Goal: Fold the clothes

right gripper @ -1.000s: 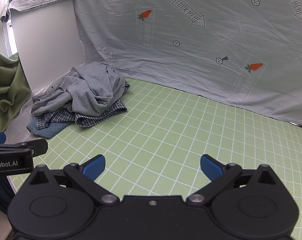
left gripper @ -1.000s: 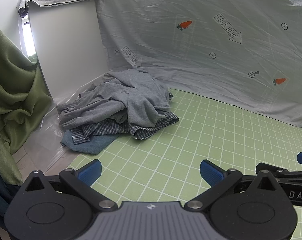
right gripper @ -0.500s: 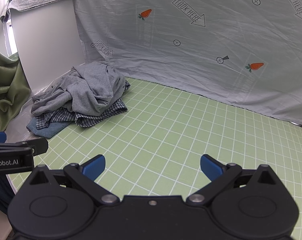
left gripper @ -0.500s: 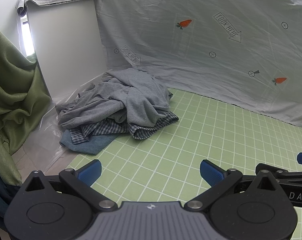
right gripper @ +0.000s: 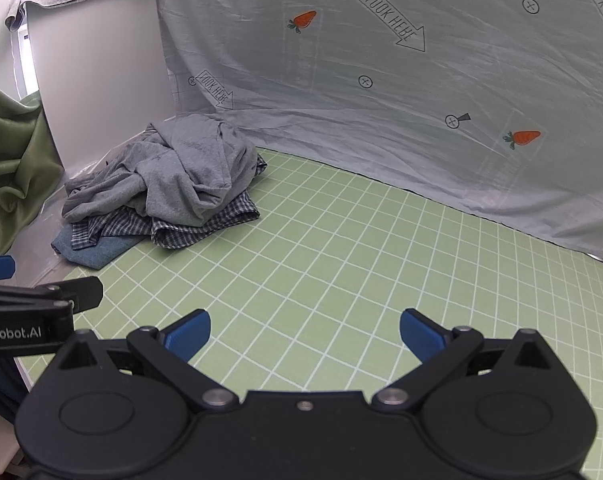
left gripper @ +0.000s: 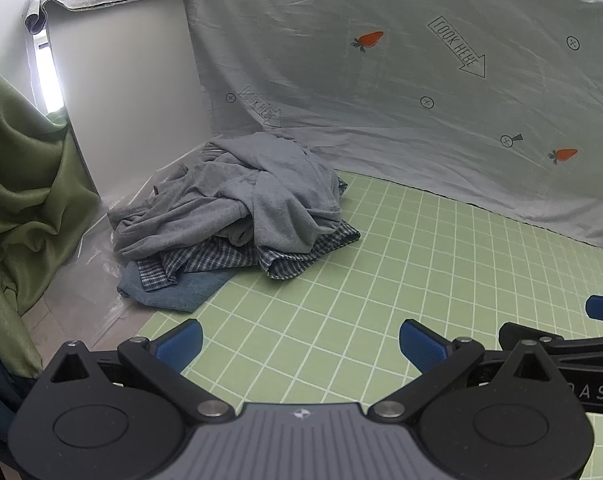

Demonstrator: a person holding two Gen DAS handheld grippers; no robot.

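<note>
Nothing moved: rumpled grey-topped clothes heap [left gripper: 237,216], checked and denim beneath.

Surface: green grid mat [right gripper: 341,256] | Load: clothes pile [left gripper: 237,216] at far-left corner, grey garment on top, checked shirt beneath, blue denim lowest | Overhang: pile apparently extends onto clear plastic sheet [left gripper: 89,280] | Rear edge: printed sheet [right gripper: 381,120]

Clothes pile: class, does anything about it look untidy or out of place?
Yes. The clothes pile is a crumpled heap: grey garment over checked shirt, with a blue piece hanging off the green mat edge.
</note>
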